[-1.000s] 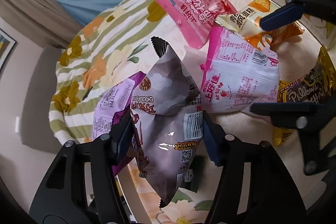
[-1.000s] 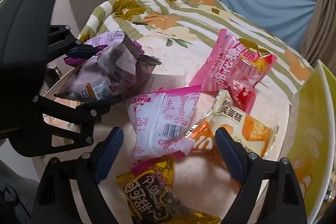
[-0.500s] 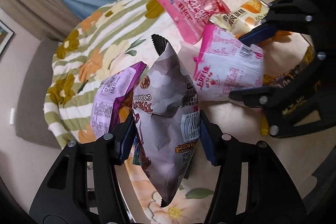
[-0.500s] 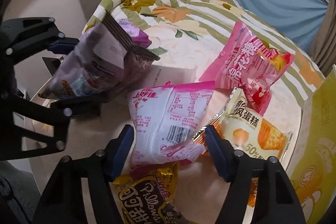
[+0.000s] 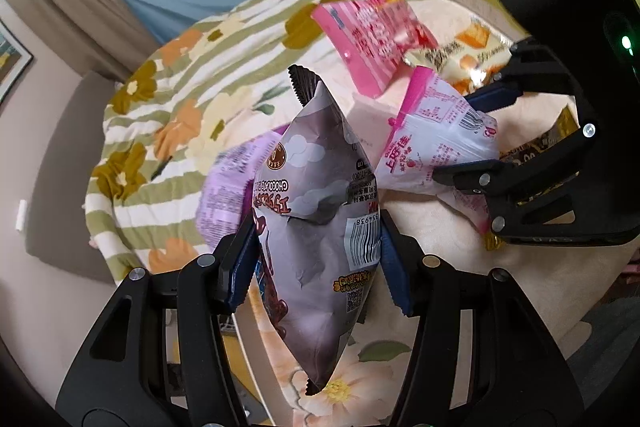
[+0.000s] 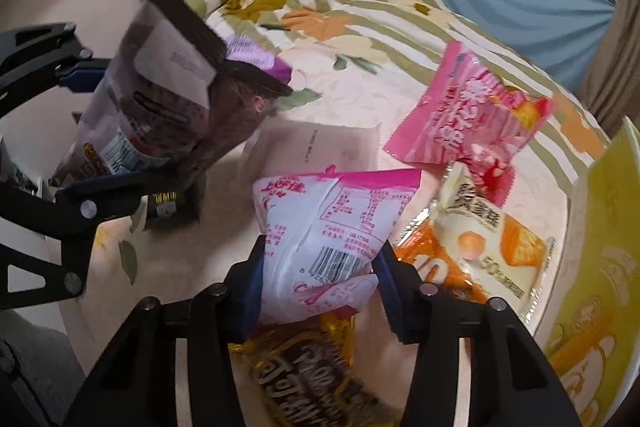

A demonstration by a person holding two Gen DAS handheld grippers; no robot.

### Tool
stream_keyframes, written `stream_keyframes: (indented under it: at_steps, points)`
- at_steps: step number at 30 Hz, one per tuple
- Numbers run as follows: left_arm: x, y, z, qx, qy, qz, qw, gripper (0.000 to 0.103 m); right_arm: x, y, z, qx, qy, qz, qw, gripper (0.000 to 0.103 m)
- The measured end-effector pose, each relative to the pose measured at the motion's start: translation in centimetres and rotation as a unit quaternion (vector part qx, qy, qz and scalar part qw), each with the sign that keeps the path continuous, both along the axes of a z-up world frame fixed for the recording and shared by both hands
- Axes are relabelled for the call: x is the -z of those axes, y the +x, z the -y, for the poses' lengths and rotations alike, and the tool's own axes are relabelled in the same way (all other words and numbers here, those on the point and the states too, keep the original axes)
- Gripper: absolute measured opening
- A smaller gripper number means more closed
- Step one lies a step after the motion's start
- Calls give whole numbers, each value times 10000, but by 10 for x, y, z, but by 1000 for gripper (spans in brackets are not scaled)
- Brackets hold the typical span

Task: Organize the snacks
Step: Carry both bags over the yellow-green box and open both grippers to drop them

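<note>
My left gripper (image 5: 316, 259) is shut on a grey-purple chocolate snack bag (image 5: 316, 187) and holds it up off the table, its black top seam pointing away from me. In the right wrist view that bag (image 6: 160, 99) hangs at the left between the left gripper's (image 6: 92, 131) blue pads. My right gripper (image 6: 320, 279) is shut on a pink-and-white snack packet (image 6: 332, 219), gripping it by the barcode end. From the left wrist view, the right gripper (image 5: 476, 135) squeezes the same packet (image 5: 436, 151) just above the table.
On the floral tablecloth (image 6: 360, 11) lie a pink striped packet (image 6: 468, 119), an orange-and-cream cake packet (image 6: 480, 239), a gold Pillows packet (image 6: 308, 367), a purple packet (image 5: 228, 187) and a flat white sachet (image 6: 320, 147). A yellow box (image 6: 592, 267) stands at the right.
The right gripper's jaws have closed from wide apart onto the pink-and-white packet. The left gripper has raised the grey-purple bag a little.
</note>
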State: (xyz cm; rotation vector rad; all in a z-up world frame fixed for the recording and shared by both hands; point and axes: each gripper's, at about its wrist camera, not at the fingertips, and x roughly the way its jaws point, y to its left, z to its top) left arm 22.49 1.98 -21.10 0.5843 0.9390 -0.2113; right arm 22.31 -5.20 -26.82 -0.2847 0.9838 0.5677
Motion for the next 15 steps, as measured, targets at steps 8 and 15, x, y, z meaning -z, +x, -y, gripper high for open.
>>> stream_keyframes:
  at_steps: [8,15]
  points:
    - [-40,-8,-9,80,-325,382,9987,52,-45,-10,13,751,402,225,9961,45]
    - [-80,-2,-10,299,-807,749,9935,52,-98,-27,29,1493,657,539,9851,45]
